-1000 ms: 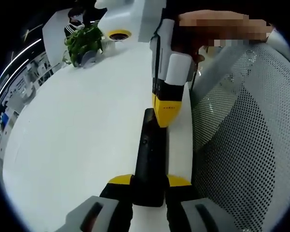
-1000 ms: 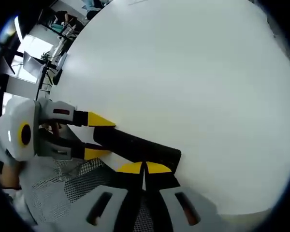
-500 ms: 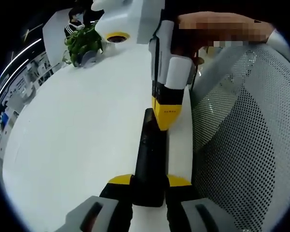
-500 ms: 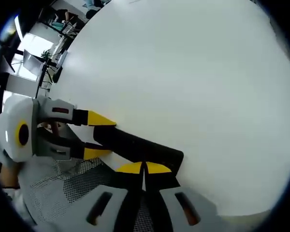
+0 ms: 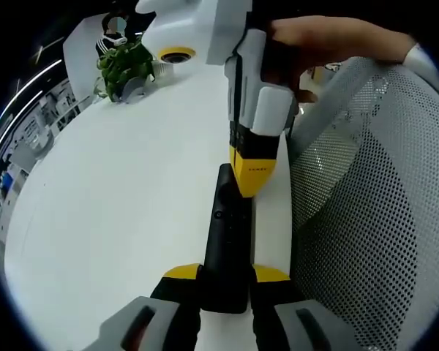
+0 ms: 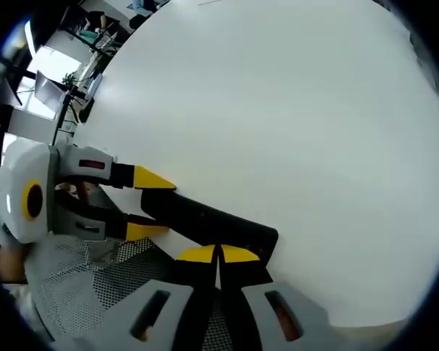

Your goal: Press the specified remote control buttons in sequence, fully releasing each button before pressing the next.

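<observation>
A long black remote control (image 5: 225, 219) lies along the white table (image 5: 117, 183) close to its edge. My left gripper (image 5: 227, 274) is shut on the remote's near end, one yellow tip on each side. My right gripper (image 5: 253, 174), held by a hand (image 5: 329, 40), comes down from above with its yellow tip on the remote's far end. In the right gripper view my right gripper (image 6: 218, 254) is shut, its tips together at one end of the remote (image 6: 212, 223). The left gripper (image 6: 148, 205) clasps the other end.
A grey mesh chair (image 5: 366, 219) stands right beside the table edge and the remote, also seen as mesh (image 6: 95, 270) below the left gripper. A potted green plant (image 5: 123, 64) sits at the far side. Bare table (image 6: 278, 110) stretches beyond the remote.
Hardly anything differs. The right gripper stays at the remote's far end, and both views have shifted only a little.
</observation>
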Tool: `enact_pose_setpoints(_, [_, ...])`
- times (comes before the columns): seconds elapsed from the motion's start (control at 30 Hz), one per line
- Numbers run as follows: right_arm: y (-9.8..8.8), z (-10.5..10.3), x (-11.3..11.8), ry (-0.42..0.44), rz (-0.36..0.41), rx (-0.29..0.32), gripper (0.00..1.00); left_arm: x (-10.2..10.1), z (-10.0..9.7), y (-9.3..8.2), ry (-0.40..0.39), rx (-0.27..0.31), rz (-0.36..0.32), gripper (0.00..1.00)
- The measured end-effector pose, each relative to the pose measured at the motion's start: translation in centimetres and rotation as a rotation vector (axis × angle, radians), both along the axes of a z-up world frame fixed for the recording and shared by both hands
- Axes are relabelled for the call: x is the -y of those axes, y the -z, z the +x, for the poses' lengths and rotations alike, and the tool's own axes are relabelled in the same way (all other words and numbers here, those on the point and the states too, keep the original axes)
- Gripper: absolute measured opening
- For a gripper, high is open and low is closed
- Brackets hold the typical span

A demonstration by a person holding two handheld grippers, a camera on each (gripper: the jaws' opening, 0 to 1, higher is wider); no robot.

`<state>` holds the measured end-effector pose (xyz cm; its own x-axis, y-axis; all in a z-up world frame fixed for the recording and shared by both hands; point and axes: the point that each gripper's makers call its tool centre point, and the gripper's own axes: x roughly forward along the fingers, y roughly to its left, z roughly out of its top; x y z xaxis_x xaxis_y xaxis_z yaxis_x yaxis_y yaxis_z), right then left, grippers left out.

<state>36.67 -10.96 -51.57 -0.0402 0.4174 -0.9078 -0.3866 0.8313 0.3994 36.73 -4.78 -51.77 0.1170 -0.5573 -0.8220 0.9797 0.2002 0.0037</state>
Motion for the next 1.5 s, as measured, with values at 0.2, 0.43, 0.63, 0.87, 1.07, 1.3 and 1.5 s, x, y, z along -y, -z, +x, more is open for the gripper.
enact_pose_setpoints(0.2, [-0.4,0.2,-0.4,-0.011,0.018,0.027,0.0,0.0,0.0,0.0,-0.001,-0.001,-0.001,0.25])
enact_pose_setpoints(0.43, [-0.8,1.1,-0.6,-0.001,0.03,0.087,0.04,0.0,0.0,0.0,0.0,0.0,-0.005,0.25])
enact_pose_setpoints(0.63, [-0.7,1.4,-0.3,0.009,0.017,0.089,0.0,0.0,0.0,0.0,0.002,0.001,-0.005,0.25])
enact_pose_setpoints(0.87, [-0.4,1.0,-0.5,-0.001,0.007,0.075,0.0,0.0,0.0,0.0,0.0,0.002,-0.005,0.25])
enact_pose_setpoints(1.07, [-0.3,1.0,-0.5,0.002,0.012,0.078,0.0,0.0,0.0,0.0,0.002,0.0,-0.004,0.25])
enact_pose_setpoints(1.3, [-0.1,1.2,-0.5,-0.016,-0.011,0.107,0.0,0.0,0.0,0.0,0.002,-0.004,-0.006,0.25])
enact_pose_setpoints(1.5, [0.0,1.3,-0.5,-0.034,-0.046,0.117,0.0,0.0,0.0,0.0,0.0,-0.004,-0.007,0.25])
